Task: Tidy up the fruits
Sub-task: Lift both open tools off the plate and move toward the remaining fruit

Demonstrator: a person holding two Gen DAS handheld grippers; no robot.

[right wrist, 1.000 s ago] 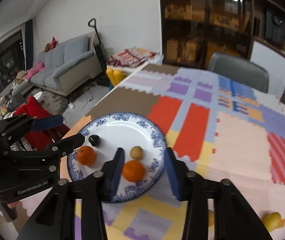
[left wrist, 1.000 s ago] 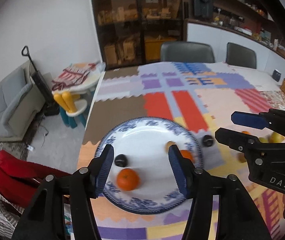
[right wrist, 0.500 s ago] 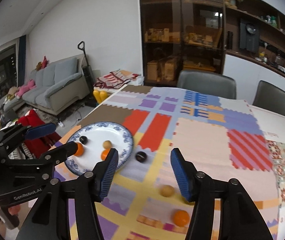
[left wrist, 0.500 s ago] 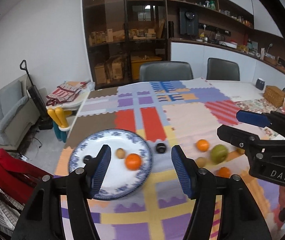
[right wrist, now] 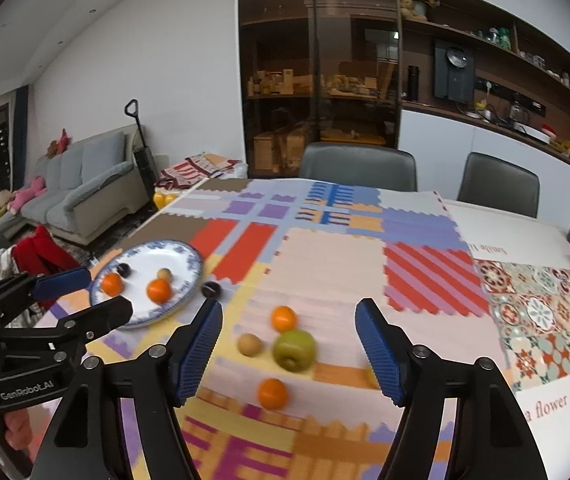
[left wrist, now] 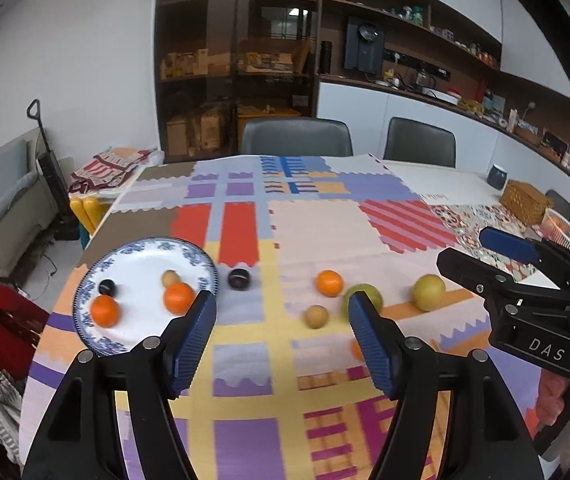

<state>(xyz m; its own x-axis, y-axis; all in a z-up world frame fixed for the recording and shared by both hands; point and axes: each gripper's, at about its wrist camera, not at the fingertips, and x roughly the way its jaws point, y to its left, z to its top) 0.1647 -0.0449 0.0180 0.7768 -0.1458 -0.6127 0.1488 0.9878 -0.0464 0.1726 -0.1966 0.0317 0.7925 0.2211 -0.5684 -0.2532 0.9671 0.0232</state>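
Fruit lies on a table with a bright patchwork cloth (left wrist: 317,224). A blue and white plate (left wrist: 145,246) sits near the left edge. On the plate are two oranges (left wrist: 104,311), one near the front left and one (left wrist: 179,298) nearer the right rim. A small tan fruit (left wrist: 170,278) sits just behind that second orange, and a dark plum (left wrist: 106,287) sits near the first one.

Another dark plum (left wrist: 239,279) rests on the cloth just beside the plate, off its right rim. Farther right, more fruit lies loose on the cloth: an orange (left wrist: 329,282), a small tan fruit (left wrist: 316,316) in front of it, a green apple (right wrist: 293,349), and a yellow apple (left wrist: 428,292) a bit apart on the right. One more orange (right wrist: 272,393) lies nearer the camera in the right wrist view.

The left gripper (left wrist: 281,324) hangs above the cloth with its blue pads (left wrist: 195,336) wide apart and nothing between them. The right gripper (right wrist: 289,340) is also spread wide and holds nothing. It hangs over the loose fruit, with the green apple seen between its pads (right wrist: 379,354).

Two gray chairs (left wrist: 297,136) stand at the far side of the table.
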